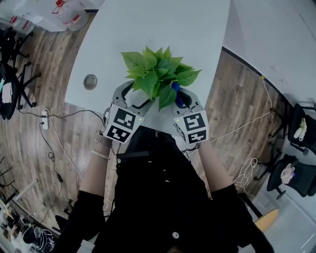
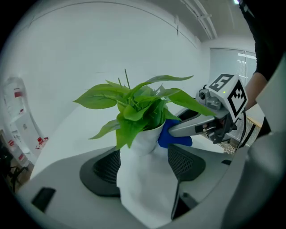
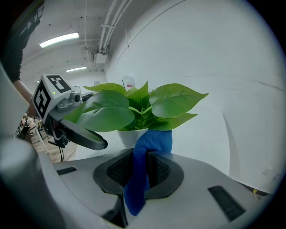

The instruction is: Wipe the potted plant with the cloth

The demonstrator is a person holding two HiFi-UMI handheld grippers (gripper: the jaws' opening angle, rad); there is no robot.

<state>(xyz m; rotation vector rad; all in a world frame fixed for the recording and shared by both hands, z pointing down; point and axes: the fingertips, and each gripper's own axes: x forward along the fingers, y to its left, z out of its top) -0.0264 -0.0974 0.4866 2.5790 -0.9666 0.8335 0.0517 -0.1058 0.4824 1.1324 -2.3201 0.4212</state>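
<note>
**Item count**
- Plant [image 1: 158,74]: one, green and leafy, upright in one white pot [image 2: 145,141].
- Cloth [image 3: 149,143]: one, blue.
- Grippers: two, each with one marker cube.

**Left gripper** [image 2: 145,163]
Clenched on the pot. The left gripper view shows the pot body filling the gap between the two jaws, with both ribbed pads against its sides. In the head view, this gripper sits at the plant's left, partly under the leaves.

**Right gripper** [image 3: 138,172]
Clamped on the cloth. The right gripper view shows the cloth pinched between the two pads. One end hangs down below the jaws. The other end bunches up ahead of them, against the pot's side just under the leaves. In the left gripper view, the cloth lies against the pot's right side near the rim, at the tip of the right gripper.

**Location of the plant**
The plant is near the table's [image 1: 163,24] edge closest to the person, between the two grippers. The views do not show whether the pot base rests on the tabletop.

**Surface**
The table is white with a rounded outline. One round metal grommet [image 1: 90,81] is set into it, to the left of the plant. A second white surface [image 1: 276,34] lies at the upper right, apart from the first.

**Room**
- Floor [image 1: 54,64]: wood planks.
- One power strip [image 1: 45,119] lies on the floor at left, with cables trailing from it.
- Dark chairs [image 1: 301,123] stand at the right edge, and more dark seating stands at the left edge.
- Plastic bags [image 1: 54,12] lie at the upper left.
- Strip lights [image 3: 58,40] run along the ceiling.
</note>
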